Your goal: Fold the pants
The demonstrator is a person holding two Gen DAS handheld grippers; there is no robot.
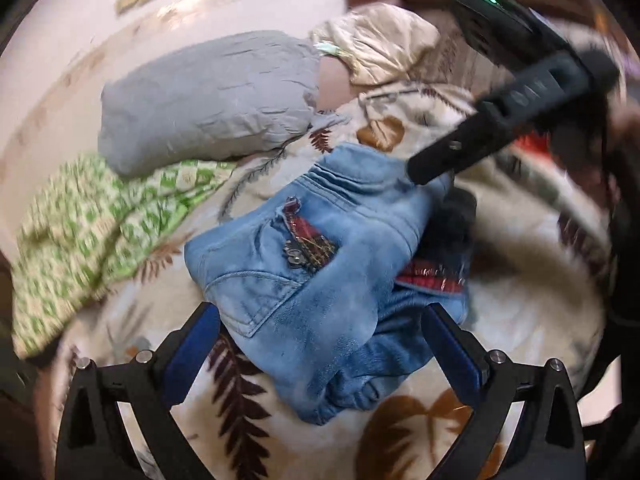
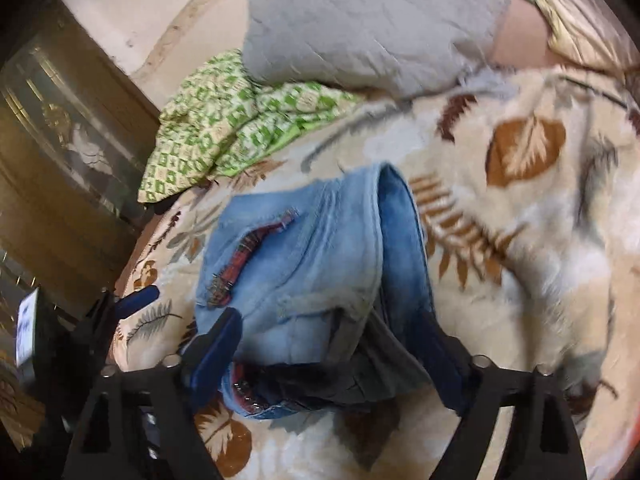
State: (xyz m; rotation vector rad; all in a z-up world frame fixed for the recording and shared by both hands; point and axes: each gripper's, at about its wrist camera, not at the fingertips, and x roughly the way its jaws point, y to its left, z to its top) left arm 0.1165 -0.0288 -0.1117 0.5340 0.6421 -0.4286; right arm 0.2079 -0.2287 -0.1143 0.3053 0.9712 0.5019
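The light-blue denim pants with red plaid patches (image 1: 320,248) lie in a compact folded bundle on the cream fleece blanket with a brown leaf print (image 1: 404,432) that covers the bed. A grey pillow (image 1: 208,96) and a green-and-white patterned cloth (image 1: 92,232) rest beyond the bundle, well apart from it.

The left gripper (image 1: 320,344) stands with its blue-padded jaws wide apart above the near edge of the bundle; nothing is clamped between them. The right gripper (image 2: 328,356) is partly spread over the dark waistband end; its pads do not appear to press on the cloth, though blur makes contact hard to rule out.

Handling assessment: the denim is soft but thick, moderately heavy for cloth, not slippery and not fragile. Stacked layers will resist bending and may spring open when released. Best holds are judged to be the seamed edges, the waistband or the hem, where several layers can be pinched together. The fold looks close to complete.
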